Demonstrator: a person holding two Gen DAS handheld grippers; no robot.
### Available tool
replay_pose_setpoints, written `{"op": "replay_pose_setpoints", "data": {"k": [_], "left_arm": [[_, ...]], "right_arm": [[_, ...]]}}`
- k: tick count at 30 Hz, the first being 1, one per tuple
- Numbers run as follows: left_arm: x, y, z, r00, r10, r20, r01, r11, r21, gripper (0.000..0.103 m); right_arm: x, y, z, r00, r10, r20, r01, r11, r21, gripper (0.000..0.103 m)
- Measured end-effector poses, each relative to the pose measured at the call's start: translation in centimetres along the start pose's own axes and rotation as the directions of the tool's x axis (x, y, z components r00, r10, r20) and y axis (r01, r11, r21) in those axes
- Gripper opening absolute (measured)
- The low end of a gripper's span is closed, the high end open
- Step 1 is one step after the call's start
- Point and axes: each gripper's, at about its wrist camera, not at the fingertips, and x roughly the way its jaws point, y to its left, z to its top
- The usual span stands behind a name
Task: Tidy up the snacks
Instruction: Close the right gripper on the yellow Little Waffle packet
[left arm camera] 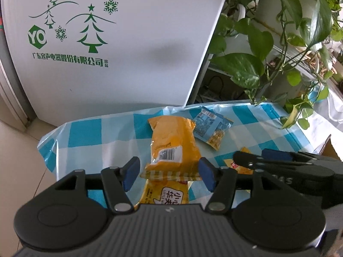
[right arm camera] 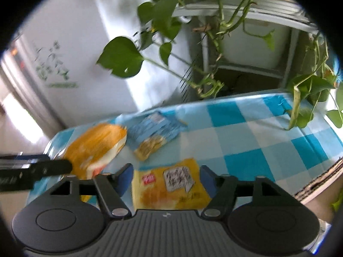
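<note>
Several snack packets lie on a blue-and-white checked tablecloth (left arm camera: 90,132). An orange packet (left arm camera: 173,147) lies back-side up, overlapping a yellow packet (left arm camera: 165,194) beneath it. My left gripper (left arm camera: 169,171) is open, its blue pads either side of the orange packet's near end. A blue packet (left arm camera: 212,126) lies farther back. My right gripper (right arm camera: 166,180) is open over a yellow packet (right arm camera: 169,184), which lies between its pads. The right gripper also shows in the left wrist view (left arm camera: 255,159), above that yellow packet (left arm camera: 242,162). The orange packet (right arm camera: 96,147) and blue packet (right arm camera: 152,128) show blurred.
A white appliance with green tree print (left arm camera: 107,42) stands behind the table. Trailing pothos plants (left arm camera: 278,49) on a white rack hang over the table's back right corner. A cardboard box edge (left arm camera: 328,147) is at the right. Tiled floor is at the left.
</note>
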Motion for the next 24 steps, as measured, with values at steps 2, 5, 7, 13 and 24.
{"op": "replay_pose_setpoints", "data": {"k": [2,5,7,13,24], "left_arm": [[0.2,-0.1,0.0,1.0,-0.013,-0.004,0.013,1.0,0.004,0.062],[0.7,-0.4,0.0,1.0,-0.025,-0.015,0.025,0.999,0.028,0.062],[1.1,-0.6,0.0,1.0,-0.021,-0.022,0.022,0.999,0.048,0.062],[1.9,-1.1,0.1,0.999,-0.022,-0.032,0.024,0.998,0.052,0.063],[2.3,-1.0,1.5,0.996,-0.083,-0.031,0.082,0.996,-0.017,0.076]], "right_arm": [[0.9,0.0,0.0,1.0,-0.027,-0.015,0.026,1.0,-0.008,0.078],[2.0,0.0,-0.4,0.997,-0.06,-0.047,0.059,0.998,-0.037,0.078],[1.9,0.0,-0.6,0.998,-0.032,-0.058,0.03,0.999,-0.038,0.077],[0.7,1.2,-1.6,0.989,0.039,-0.144,-0.06,0.988,-0.144,0.075],[-1.2,1.2,-2.9,0.978,0.086,-0.189,-0.11,0.987,-0.12,0.086]]}}
